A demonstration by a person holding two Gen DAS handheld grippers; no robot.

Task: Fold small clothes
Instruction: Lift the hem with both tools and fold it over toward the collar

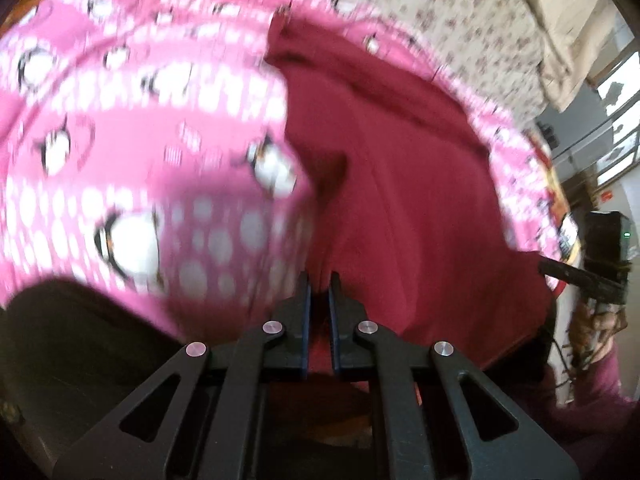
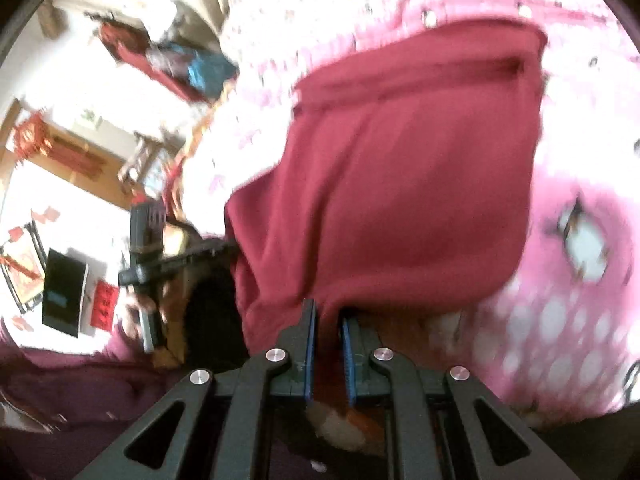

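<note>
blanket: we're working over a pink penguin blanket, with plenty of open room beyond the cloth to lay a fold.
garment: the dark red garment is hanging from both grippers and trailing away from us onto the blanket, far hem still lying flat.
left gripper: we're pinching the near edge, jaws nearly closed on the cloth.
right gripper: doing the same on the other near corner.
next, we reckon: both hands are equally near, so we're carrying the near edge forward toward the far hem.
</note>
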